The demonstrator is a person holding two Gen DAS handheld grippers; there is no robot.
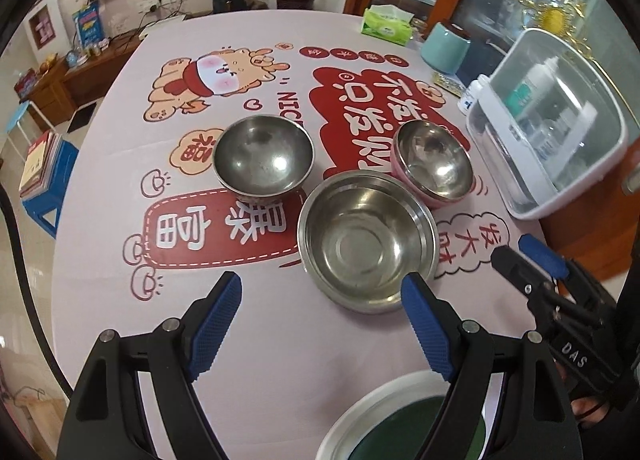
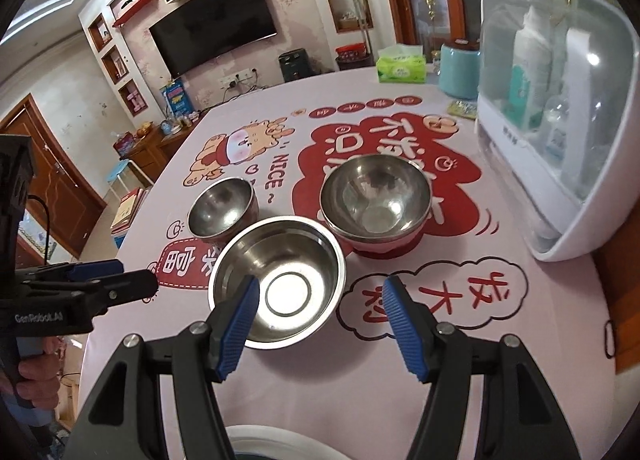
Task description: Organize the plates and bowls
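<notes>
Three steel bowls stand on the table. A wide flat-bottomed bowl [image 1: 368, 242] [image 2: 278, 280] is nearest. A small bowl [image 1: 263, 158] [image 2: 223, 209] sits behind it to the left. A pink-sided bowl [image 1: 434, 162] [image 2: 376, 202] sits behind it to the right. A white-rimmed green plate [image 1: 404, 420] [image 2: 280, 444] lies below the grippers at the near edge. My left gripper [image 1: 322, 286] is open and empty just before the wide bowl; it also shows in the right wrist view [image 2: 132, 276]. My right gripper [image 2: 320, 296] is open and empty over the wide bowl's near right rim; it also shows in the left wrist view [image 1: 516, 248].
The table has a pink printed cloth [image 1: 280, 340]. A white clear-lidded storage box [image 1: 552, 128] [image 2: 560, 112] stands at the right. A teal container [image 1: 446, 48] and a green tissue pack [image 1: 386, 24] are at the far edge.
</notes>
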